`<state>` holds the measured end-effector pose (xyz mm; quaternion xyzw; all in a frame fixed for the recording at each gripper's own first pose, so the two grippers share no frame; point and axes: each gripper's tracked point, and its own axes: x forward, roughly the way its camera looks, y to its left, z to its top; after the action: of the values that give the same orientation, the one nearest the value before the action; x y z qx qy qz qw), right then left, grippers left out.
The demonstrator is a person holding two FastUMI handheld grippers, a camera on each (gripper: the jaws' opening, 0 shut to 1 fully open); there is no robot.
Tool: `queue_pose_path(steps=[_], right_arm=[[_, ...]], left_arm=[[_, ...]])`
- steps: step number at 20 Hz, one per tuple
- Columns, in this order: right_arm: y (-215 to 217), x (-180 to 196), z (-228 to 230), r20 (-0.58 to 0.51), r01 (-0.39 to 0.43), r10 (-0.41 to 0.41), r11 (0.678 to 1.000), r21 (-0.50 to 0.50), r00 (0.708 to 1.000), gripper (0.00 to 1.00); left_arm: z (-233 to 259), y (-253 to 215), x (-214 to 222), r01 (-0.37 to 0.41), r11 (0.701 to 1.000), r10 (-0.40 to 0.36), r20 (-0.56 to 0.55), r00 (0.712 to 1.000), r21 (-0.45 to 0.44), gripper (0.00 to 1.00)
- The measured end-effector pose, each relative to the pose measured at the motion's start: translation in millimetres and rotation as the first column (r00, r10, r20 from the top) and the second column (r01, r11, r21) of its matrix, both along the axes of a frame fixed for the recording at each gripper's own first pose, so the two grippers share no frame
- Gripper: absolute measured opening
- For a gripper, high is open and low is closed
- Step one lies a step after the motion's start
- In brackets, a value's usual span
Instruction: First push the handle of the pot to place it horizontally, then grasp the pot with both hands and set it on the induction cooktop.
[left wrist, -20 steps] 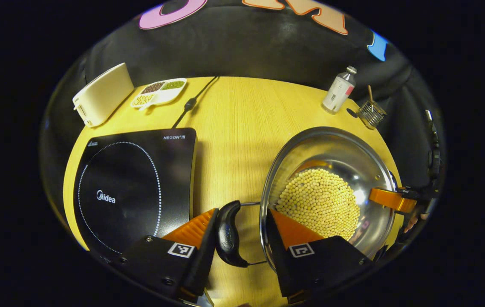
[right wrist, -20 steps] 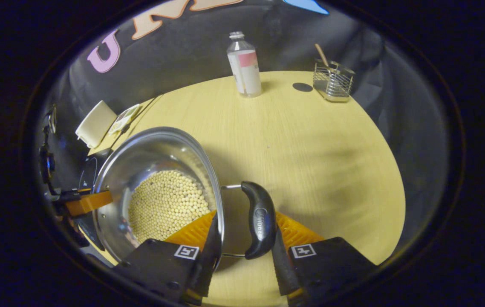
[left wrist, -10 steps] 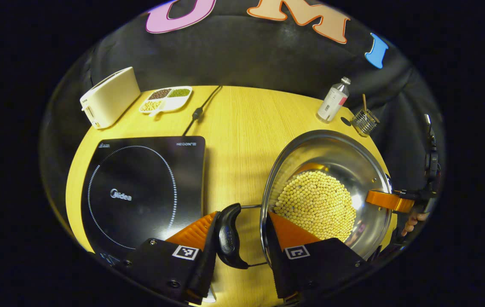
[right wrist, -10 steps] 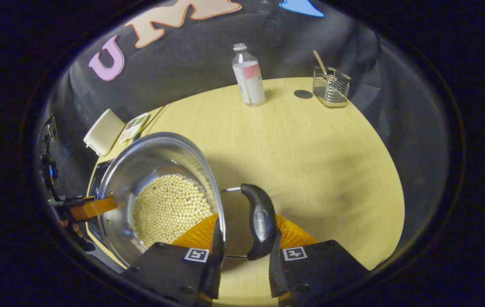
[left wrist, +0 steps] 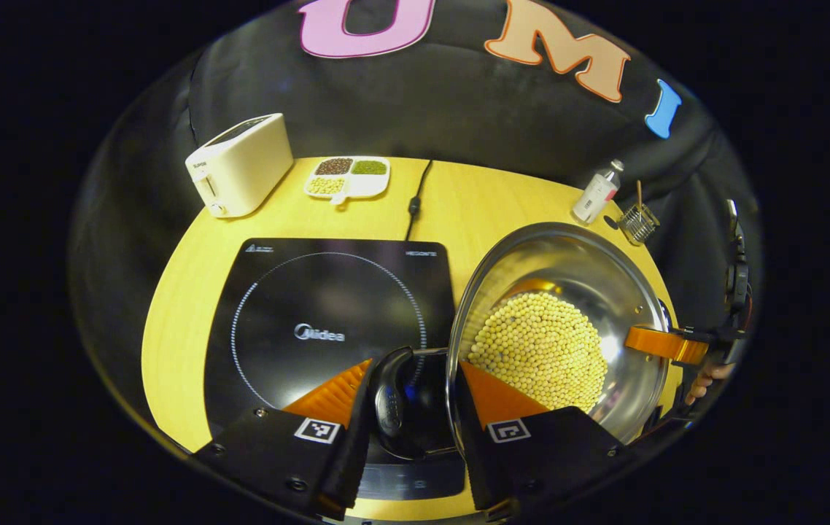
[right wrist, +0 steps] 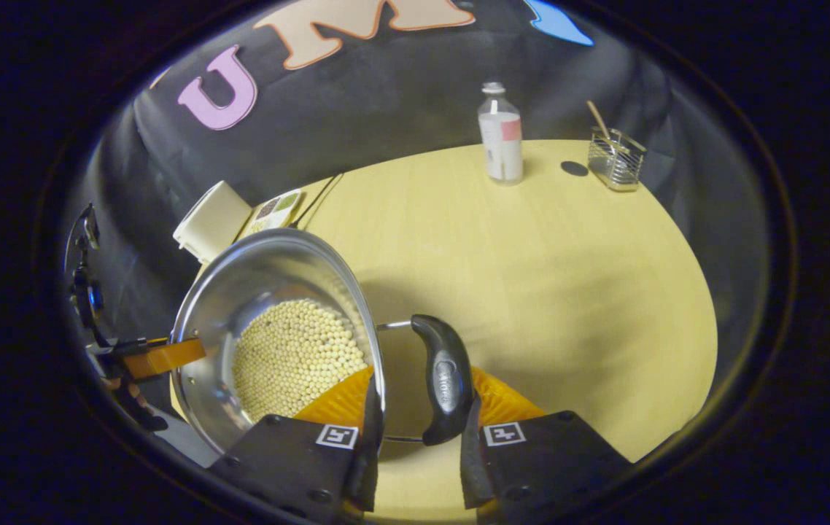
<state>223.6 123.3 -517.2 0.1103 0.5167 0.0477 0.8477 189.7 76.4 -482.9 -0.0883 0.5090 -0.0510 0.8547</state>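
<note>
A steel pot [left wrist: 568, 262] half full of pale yellow beans [left wrist: 539, 346] hangs between both grippers. My left gripper [left wrist: 413, 368] is shut on its left side, one finger outside the black loop handle [left wrist: 391, 401], the other inside the rim. That handle hangs over the black induction cooktop [left wrist: 313, 306]. In the right gripper view, my right gripper [right wrist: 422, 373] holds the opposite black handle [right wrist: 444, 379] and rim of the pot [right wrist: 254, 277] the same way. Each gripper also appears across the pot in the other's view: the right gripper [left wrist: 666, 343] with a hand [left wrist: 703, 379], the left gripper [right wrist: 160, 357].
A cream toaster [left wrist: 240, 164], a divided dish of beans [left wrist: 348, 176] and the cooktop's cord [left wrist: 415, 204] sit at the back of the wooden table [right wrist: 568, 277]. A bottle [right wrist: 500, 135] and a wire holder [right wrist: 615, 157] stand at the far right edge.
Both grippers have carried the pot leftward across the table. Its left handle, over bare wood a second ago, now hangs over the cooktop's right part. Both grips are unchanged.
</note>
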Motion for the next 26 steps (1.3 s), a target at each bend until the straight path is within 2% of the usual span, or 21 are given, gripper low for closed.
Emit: queue_pose_path(steps=[4,8,12,13,14,15,16,18,24,26], right_arm=[[61.2,-12.9,-4.2,-0.03,0.044,-0.044,0.999,-0.006,0.999,0.47],[116.3,-6.2,-3.9,-0.029,0.08,-0.08,0.997,-0.016,0.996,0.47],[155.5,-3.0,-1.5,-0.06,0.093,-0.095,0.995,-0.044,0.994,0.47],[163.7,-3.1,-2.2,-0.065,0.099,-0.102,0.994,-0.044,0.993,0.44],[171.7,-3.6,-2.9,-0.07,0.105,-0.109,0.993,-0.047,0.992,0.47],[177.0,-3.3,-2.9,-0.071,0.108,-0.111,0.993,-0.054,0.991,0.47],[183.0,-4.8,-4.3,-0.074,0.109,-0.113,0.992,-0.06,0.991,0.41],[192.7,-8.5,-6.5,-0.086,0.117,-0.122,0.991,-0.06,0.989,0.42],[194.8,-5.7,-5.2,-0.089,0.118,-0.122,0.992,-0.043,0.989,0.43],[194.4,-5.3,-6.3,-0.095,0.116,-0.119,0.992,-0.044,0.988,0.48]], left_arm=[[-7.6,56.1,3.8,0.04,0.999,-0.04,-0.004,0.999,-0.01,0.59],[-19.5,109.7,19.1,0.074,0.997,-0.074,0.015,0.997,-0.033,0.59],[-23.0,149.1,30.4,0.092,0.995,-0.091,0.028,0.995,-0.028,0.58],[-23.0,155.3,34.3,0.095,0.995,-0.094,0.043,0.995,-0.028,0.59],[-23.7,161.0,36.9,0.099,0.995,-0.097,0.049,0.994,-0.028,0.58],[-25.4,167.1,38.6,0.107,0.994,-0.105,0.063,0.992,-0.025,0.58],[-25.9,171.6,41.3,0.12,0.993,-0.118,0.078,0.99,-0.017,0.58],[-26.8,180.5,46.5,0.139,0.99,-0.138,0.104,0.985,0.003,0.59],[-26.6,188.1,43.5,0.076,0.997,-0.074,0.127,0.989,-0.014,0.61],[-27.8,188.1,40.6,0.063,0.998,-0.063,0.106,0.992,0.003,0.65]])
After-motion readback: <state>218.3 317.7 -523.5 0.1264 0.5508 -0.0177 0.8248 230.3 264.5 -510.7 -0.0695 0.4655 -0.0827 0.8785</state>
